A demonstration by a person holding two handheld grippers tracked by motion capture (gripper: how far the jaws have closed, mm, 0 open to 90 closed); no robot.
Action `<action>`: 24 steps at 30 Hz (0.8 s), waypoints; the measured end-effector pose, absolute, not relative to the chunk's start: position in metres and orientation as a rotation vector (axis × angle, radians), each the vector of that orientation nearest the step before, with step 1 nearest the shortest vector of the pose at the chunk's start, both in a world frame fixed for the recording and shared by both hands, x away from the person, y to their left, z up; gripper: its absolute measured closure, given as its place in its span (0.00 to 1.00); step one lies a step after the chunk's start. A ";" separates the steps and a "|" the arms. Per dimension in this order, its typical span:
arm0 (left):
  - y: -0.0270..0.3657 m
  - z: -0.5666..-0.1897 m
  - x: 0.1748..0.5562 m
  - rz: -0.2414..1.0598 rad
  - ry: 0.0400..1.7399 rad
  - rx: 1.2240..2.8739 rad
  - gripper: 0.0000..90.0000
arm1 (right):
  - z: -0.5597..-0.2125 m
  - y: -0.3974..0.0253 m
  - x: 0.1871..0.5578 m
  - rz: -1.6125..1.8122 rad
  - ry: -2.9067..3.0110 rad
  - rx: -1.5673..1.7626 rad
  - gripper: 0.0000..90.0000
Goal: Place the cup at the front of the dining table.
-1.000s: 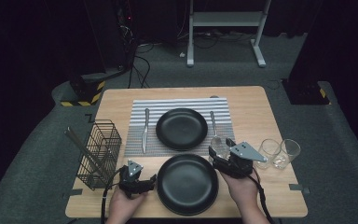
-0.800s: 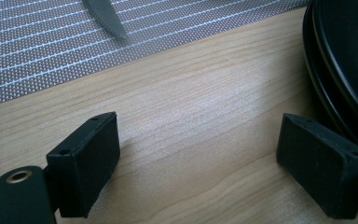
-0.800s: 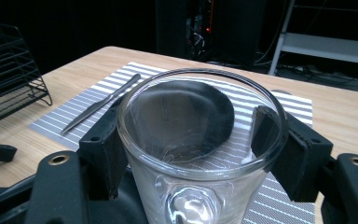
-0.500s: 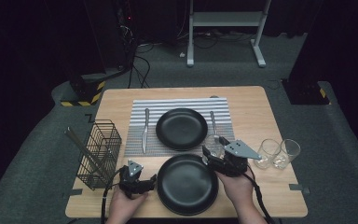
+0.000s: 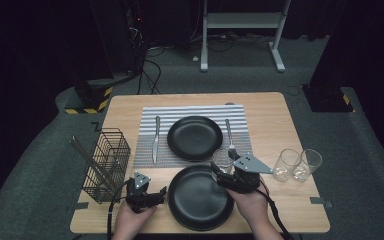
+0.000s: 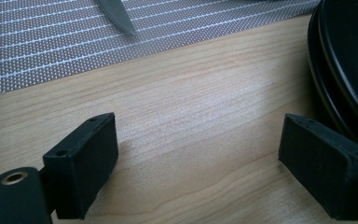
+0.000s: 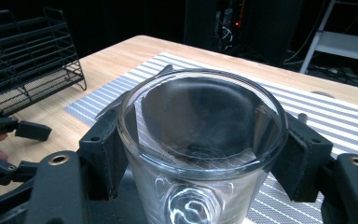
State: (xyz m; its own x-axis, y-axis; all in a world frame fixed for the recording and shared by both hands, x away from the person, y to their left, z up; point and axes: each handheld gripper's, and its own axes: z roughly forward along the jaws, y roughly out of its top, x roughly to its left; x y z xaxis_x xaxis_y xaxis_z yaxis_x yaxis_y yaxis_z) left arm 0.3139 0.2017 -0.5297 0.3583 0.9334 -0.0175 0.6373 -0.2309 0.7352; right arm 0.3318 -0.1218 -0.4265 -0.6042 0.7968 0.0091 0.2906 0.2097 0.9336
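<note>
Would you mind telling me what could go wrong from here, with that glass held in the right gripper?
The right gripper clamps the clear glass by its smooth walls alone, so it could slip or crack. In the high view it sits over the near black plate, close to the fork and far plate; a drop might chip them. The left gripper rests open beside that near plate.

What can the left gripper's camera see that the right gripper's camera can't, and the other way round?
The left gripper view alone shows the left gripper with its jaws wide apart over bare table, beside the near black plate. The right gripper view alone shows a clear glass clamped in the right gripper, plus the wire basket. Both show the striped placemat with the knife lying on it.
</note>
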 end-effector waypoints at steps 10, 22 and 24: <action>0.192 -0.525 0.315 0.652 1.331 2.063 0.05 | -0.425 -0.117 0.330 1.407 2.018 0.986 0.32; 0.205 -0.512 0.313 0.637 1.327 1.940 0.17 | -0.427 -0.115 0.331 1.404 2.022 0.988 0.32; 0.208 -0.510 0.313 0.594 1.303 1.921 0.16 | -0.427 -0.115 0.332 1.407 2.022 0.993 0.32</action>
